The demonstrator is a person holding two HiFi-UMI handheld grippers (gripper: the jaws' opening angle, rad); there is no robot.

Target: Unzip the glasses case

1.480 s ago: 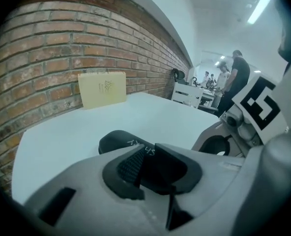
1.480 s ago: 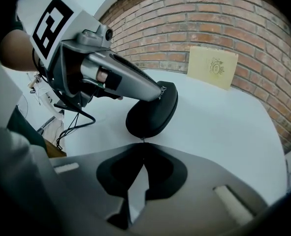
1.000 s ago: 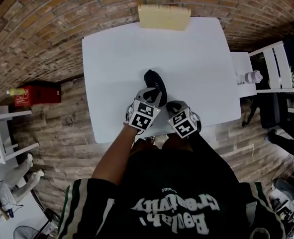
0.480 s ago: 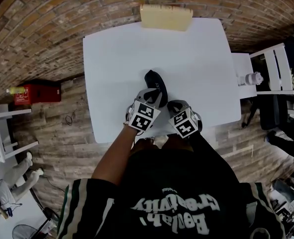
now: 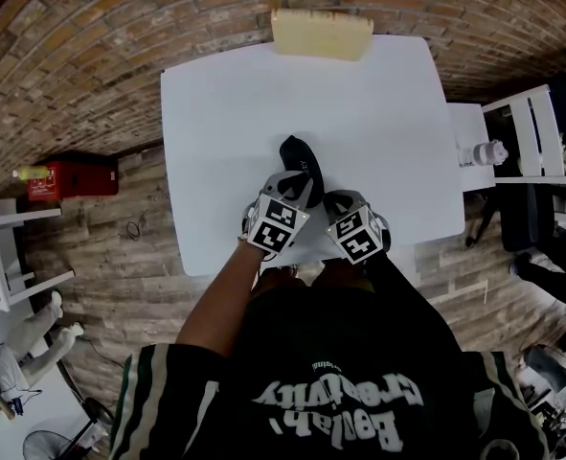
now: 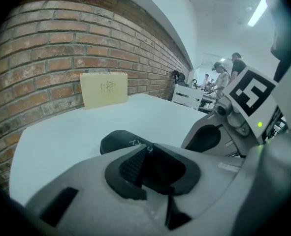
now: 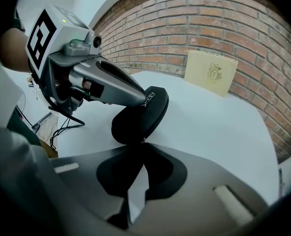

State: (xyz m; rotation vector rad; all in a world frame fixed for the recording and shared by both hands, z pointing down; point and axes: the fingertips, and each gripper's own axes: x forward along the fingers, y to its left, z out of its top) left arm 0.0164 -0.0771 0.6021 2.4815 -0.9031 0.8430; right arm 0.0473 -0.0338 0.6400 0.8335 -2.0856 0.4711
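A black glasses case (image 5: 299, 153) lies near the front middle of the white table (image 5: 225, 113). My left gripper (image 5: 296, 184) is shut on the case's near end; in the right gripper view its grey fingers (image 7: 128, 90) clamp the case (image 7: 144, 116) from the upper left. From the left gripper view only the case's rounded far part (image 6: 119, 140) shows past the jaws of the left gripper (image 6: 147, 150). My right gripper (image 7: 143, 144) is pinched shut at the case's near end, where a small metal zipper pull (image 7: 143, 140) sits at its tips. It stands just right of the left one (image 5: 323, 199).
A beige card (image 5: 321, 34) leans against the brick wall at the table's far edge. A white stand (image 5: 464, 127) with a bottle (image 5: 482, 149) is to the table's right, a white chair (image 5: 532, 127) beyond it. A red box (image 5: 72, 178) sits on the floor at left.
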